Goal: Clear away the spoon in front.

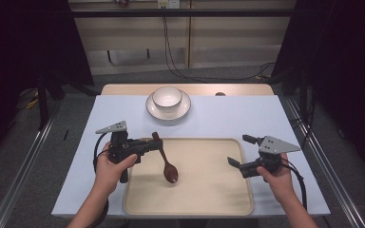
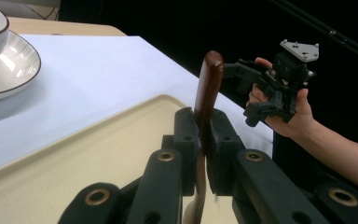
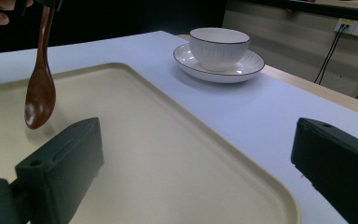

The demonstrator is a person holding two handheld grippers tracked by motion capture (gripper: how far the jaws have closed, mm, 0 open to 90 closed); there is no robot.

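Where the high view looks down on the table, the left gripper pinches the handle of a wooden spoon, bowl end hanging down over the cream tray. The right gripper sits at the tray's right edge, jaws spread, nothing between them. A white bowl stands on a white plate beyond the tray, well apart from both hands.

Left gripper view: both black pads are pressed on the spoon handle, which sticks up between them, tilted slightly. Tray below, plate at upper left, right gripper and right hand farther off past the tray's edge.

Right gripper view: jaws wide apart, empty. Spoon hangs at upper left, bowl end down, just above the tray; contact with it unclear. Bowl on plate behind on the blue mat.
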